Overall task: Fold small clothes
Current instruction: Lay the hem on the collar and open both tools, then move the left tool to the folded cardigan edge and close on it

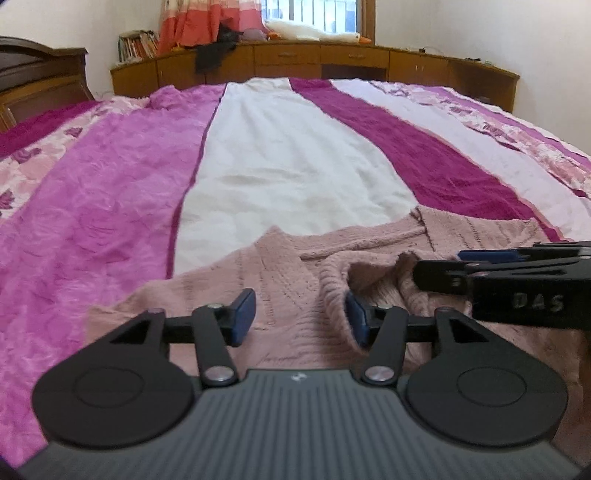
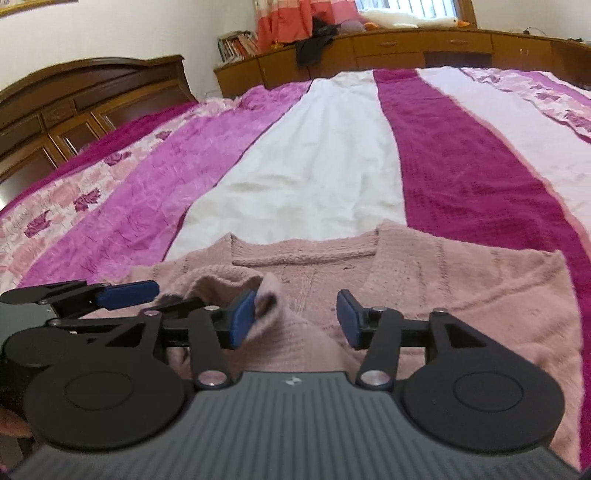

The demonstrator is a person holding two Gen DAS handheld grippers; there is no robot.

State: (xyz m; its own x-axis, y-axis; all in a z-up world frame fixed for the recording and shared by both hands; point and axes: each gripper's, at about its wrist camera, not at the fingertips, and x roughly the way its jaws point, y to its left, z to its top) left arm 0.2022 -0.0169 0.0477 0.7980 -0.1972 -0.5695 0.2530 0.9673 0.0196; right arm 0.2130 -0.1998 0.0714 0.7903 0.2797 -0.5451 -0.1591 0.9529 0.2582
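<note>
Bed [image 1: 110, 206] fills both views, covered by a striped spread [image 2: 454, 155]: magenta, pale pink leaf-print, bright pink and white bands running away from me. Dark wooden headboard [image 2: 74, 96] at the left. Beyond the far edge of the bed, a low run of wooden cabinets [image 1: 354, 55] along the wall, with a row of books [image 1: 136, 44], a dark garment [image 1: 212, 55] draped over the cabinet top, a white stuffed goose [image 2: 410, 18] on the window ledge, and an orange-and-pink curtain [image 1: 199, 22].

Task item: pink knit sweater [image 2: 443, 266], lying on the near part of the bed, across the white and magenta bands. Neckline faces away from me. One sleeve [image 1: 332, 280] is folded in over the body; its ribbed cuff end stands up loosely in the middle, opening visible.

My left tool [image 1: 301, 319] sits low over the sweater, jaws apart. The right blue pad [image 1: 356, 317] touches the folded sleeve edge; the left pad is clear, over flat knit. Nothing clamped.

My right tool [image 2: 297, 319] is just beside it, also jaws apart. Its left pad [image 2: 242, 319] rests against the cuff; the right pad is over the sweater body, free. Nothing clamped here either.

The two tools are close together, the sleeve cuff between them.
</note>
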